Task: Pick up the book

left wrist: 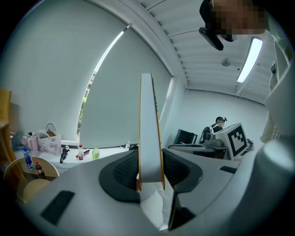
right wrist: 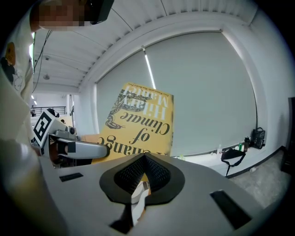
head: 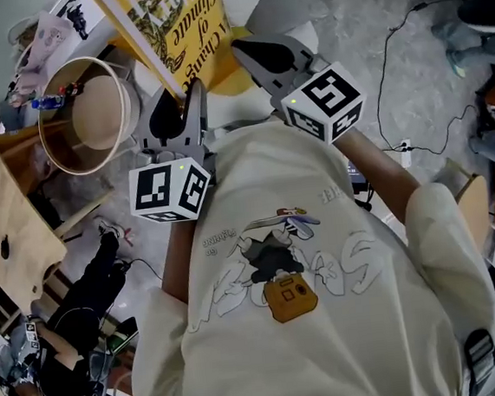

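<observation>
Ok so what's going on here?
A person is working two handheld grippers. The left claw is clamped on the edge of a yellow book, holding it upright in the air. The right claw sits by the book's lower corner, jaws nearly together; whether it grips isn't clear.

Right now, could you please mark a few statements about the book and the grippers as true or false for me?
1. The left gripper is clamped on the book. True.
2. The book's cover is blue. False: it is yellow.
3. The book lies flat on the floor. False: it is held up in the air.
4. In the head view, a round tub stands left of the book. True.
</observation>
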A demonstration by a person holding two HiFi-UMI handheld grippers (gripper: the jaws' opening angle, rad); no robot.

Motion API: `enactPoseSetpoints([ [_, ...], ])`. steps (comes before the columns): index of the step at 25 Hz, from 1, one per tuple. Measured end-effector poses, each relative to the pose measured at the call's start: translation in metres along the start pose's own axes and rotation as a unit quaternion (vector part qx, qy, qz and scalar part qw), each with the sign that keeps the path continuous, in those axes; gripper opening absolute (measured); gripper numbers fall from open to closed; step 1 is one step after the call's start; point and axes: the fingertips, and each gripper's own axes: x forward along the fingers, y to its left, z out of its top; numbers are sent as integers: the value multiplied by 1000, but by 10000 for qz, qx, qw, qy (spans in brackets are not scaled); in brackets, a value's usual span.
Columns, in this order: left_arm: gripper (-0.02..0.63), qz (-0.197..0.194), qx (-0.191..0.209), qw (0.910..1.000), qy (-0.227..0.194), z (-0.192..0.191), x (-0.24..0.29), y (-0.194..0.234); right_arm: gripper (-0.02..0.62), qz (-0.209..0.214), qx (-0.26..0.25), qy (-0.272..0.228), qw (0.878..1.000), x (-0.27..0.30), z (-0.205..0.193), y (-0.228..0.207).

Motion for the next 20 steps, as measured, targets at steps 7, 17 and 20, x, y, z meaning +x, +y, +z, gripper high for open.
enactPoseSetpoints([
  [7,150,-64,-50,10000,-7,-2,-1,0,23,-184,76,-25,9998,-2,0,-4],
  [17,151,-49,-155,9999,-57,-2,0,-3,23,-171,196,52,9996,0,-7,3],
  [20,150,-38,-161,9999,-27,-2,-4,0,23,-120,241,93,9996,5,-9,9],
])
